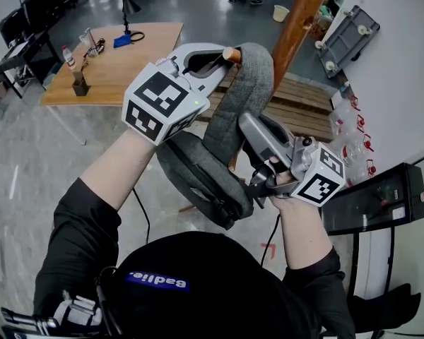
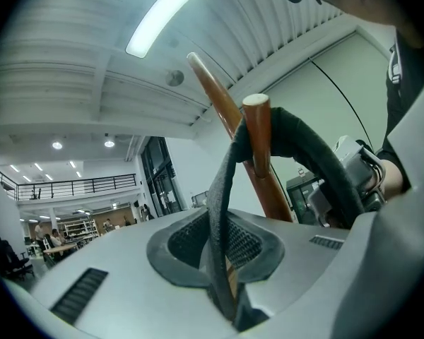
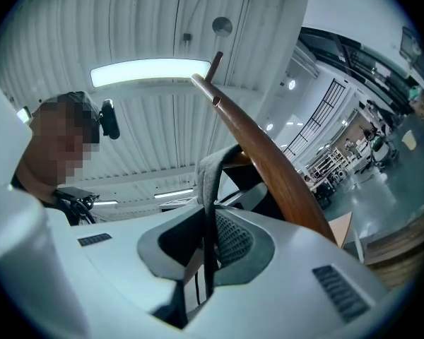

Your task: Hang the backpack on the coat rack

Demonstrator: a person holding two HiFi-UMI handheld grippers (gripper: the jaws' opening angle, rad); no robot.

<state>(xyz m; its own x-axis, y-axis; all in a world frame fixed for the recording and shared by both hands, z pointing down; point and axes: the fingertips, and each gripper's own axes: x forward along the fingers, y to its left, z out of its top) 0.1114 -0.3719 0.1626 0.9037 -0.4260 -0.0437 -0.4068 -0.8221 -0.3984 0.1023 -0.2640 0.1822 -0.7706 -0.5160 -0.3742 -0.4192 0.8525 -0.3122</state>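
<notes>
The grey backpack point(image 1: 198, 179) hangs in front of me. Its padded strap point(image 1: 249, 83) is looped over a wooden peg point(image 1: 231, 54) of the brown coat rack pole point(image 1: 302, 13). My left gripper point(image 1: 215, 62) is up at the peg, shut on the strap point(image 2: 219, 210) just below the peg point(image 2: 256, 129). Lower on the right, my right gripper point(image 1: 249, 127) is shut on the other side of the same strap point(image 3: 206, 203), with the pole point(image 3: 268, 162) rising behind it. The left gripper view also shows the right gripper point(image 2: 346, 179) past the strap.
A wooden table point(image 1: 113, 62) with bottles and small items stands at the upper left. A wooden pallet point(image 1: 307, 97) lies at the rack's base. A black cabinet point(image 1: 371, 200) is at the right, and a grey cart point(image 1: 343, 37) leans on the wall.
</notes>
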